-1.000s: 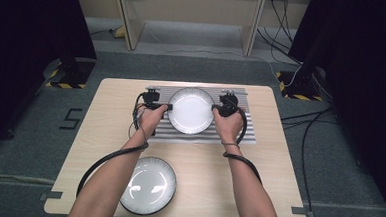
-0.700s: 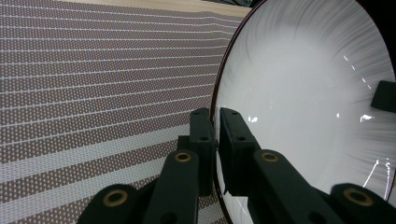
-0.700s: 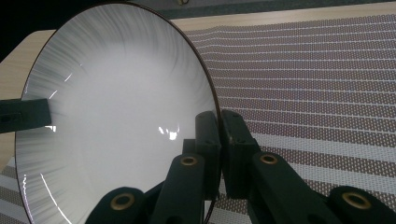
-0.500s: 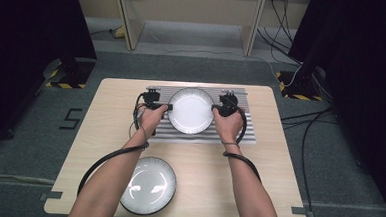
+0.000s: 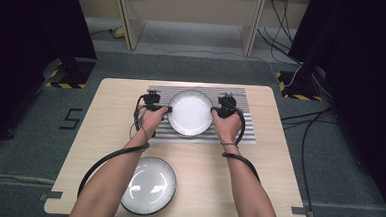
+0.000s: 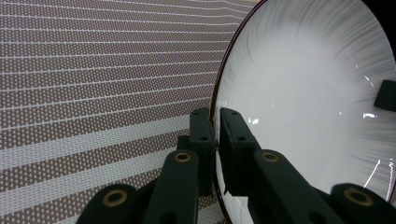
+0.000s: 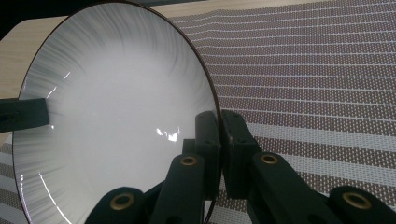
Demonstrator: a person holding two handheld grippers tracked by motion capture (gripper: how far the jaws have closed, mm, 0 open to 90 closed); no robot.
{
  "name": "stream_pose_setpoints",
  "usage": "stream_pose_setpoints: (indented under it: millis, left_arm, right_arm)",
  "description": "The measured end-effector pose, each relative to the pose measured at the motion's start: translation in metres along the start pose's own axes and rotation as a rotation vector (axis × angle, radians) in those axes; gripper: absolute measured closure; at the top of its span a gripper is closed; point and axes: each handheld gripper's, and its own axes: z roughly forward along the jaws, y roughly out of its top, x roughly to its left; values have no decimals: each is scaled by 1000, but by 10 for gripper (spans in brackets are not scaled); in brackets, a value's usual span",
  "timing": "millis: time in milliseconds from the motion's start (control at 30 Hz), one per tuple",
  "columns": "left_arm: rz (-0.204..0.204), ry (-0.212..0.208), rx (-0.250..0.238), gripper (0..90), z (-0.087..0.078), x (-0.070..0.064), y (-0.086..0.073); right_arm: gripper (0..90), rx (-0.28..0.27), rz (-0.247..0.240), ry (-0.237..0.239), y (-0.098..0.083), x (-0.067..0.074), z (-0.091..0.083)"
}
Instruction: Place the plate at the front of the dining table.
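Note:
A white plate [image 5: 191, 112] with a thin dark rim lies over the striped placemat [image 5: 245, 126] at the back of the table. My left gripper [image 5: 167, 109] is shut on the plate's left rim, and in the left gripper view its jaws pinch the rim [image 6: 215, 122] of the plate [image 6: 303, 93]. My right gripper [image 5: 214, 109] is shut on the opposite rim; the right gripper view has the plate [image 7: 116, 107] edge clamped between the jaws [image 7: 218, 126]. Each gripper view also catches the other gripper's jaw tip at the plate's far rim.
A second plate [image 5: 148, 185], grey with a dark rim, sits near the table's front edge between my forearms. The wooden table [image 5: 273, 168] has bare room to the right and left of the placemat [image 6: 93, 93]. Cables trail from both grippers.

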Motion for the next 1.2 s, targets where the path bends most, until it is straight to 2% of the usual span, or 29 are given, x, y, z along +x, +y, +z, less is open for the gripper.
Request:
stream_pose_setpoints:
  millis: [500, 700, 867, 1100, 1167, 1200]
  left_arm:
    - [-10, 14, 6, 829, 6, 3, -4]
    - [-19, 37, 13, 815, 8, 3, -4]
    - [-16, 44, 19, 811, 10, 2, -3]
    - [-16, 63, 28, 801, 13, 1, -4]
    - [-14, 69, 29, 803, 14, 0, -4]
    - [-15, 77, 39, 804, 15, 0, -4]
  right_arm:
    - [865, -19, -11, -4, -2, 0, 5]
    - [867, -24, -10, -8, -1, 1, 8]
    - [867, -25, 8, -5, -1, -1, 10]
    - [867, -29, -1, -13, -1, -1, 11]
    - [858, -40, 3, -29, -1, -3, 10]
    - [858, -45, 10, -22, 0, -4, 10]
